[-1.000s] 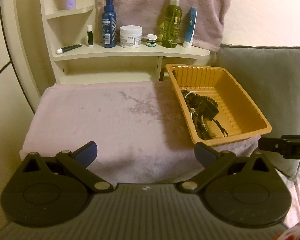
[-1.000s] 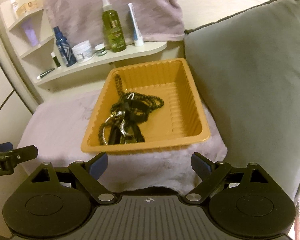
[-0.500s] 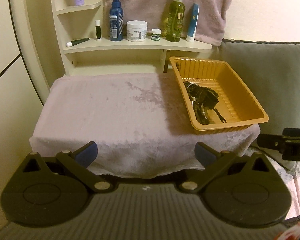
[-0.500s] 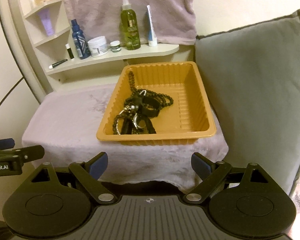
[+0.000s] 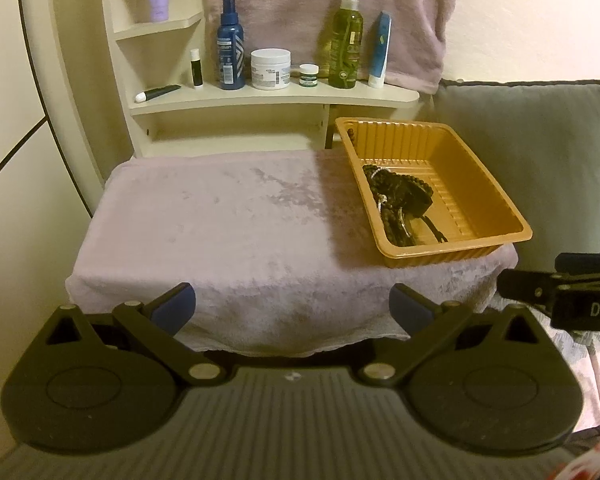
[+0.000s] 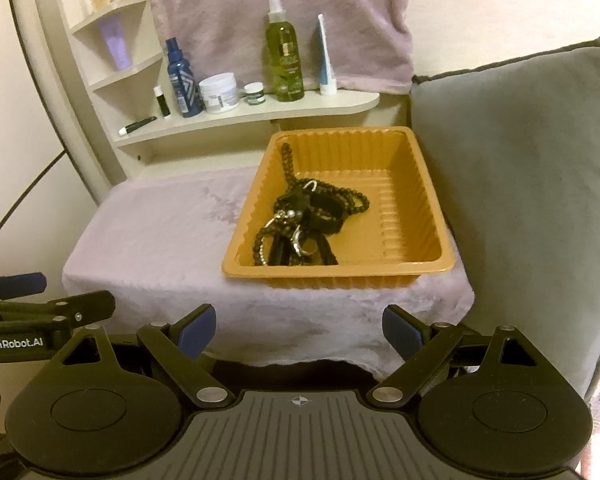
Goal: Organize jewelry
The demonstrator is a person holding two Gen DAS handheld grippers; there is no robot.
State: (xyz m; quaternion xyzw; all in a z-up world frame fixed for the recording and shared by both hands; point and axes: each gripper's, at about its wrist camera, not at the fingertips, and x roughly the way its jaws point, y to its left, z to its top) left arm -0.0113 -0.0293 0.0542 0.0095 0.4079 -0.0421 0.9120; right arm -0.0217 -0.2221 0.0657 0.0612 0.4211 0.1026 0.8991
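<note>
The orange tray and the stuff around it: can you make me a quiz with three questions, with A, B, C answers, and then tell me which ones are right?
1. Where is the jewelry?
A. On the shelf
B. Inside the orange tray
C. On the grey cushion

2. What colour is the tall spray bottle on the shelf?
A. Green
B. Red
C. White

3. How is the right gripper?
A. Shut on a necklace
B. Shut with nothing in it
C. Open with nothing in it

Answers: 1 B, the dark beads and straps lie tangled on the tray's floor. 2 A, it is the olive-green bottle beside the blue-and-white tube. 3 C, its two blue-padded fingers stand wide apart in front of the towel-covered table, and nothing is between them.
</note>
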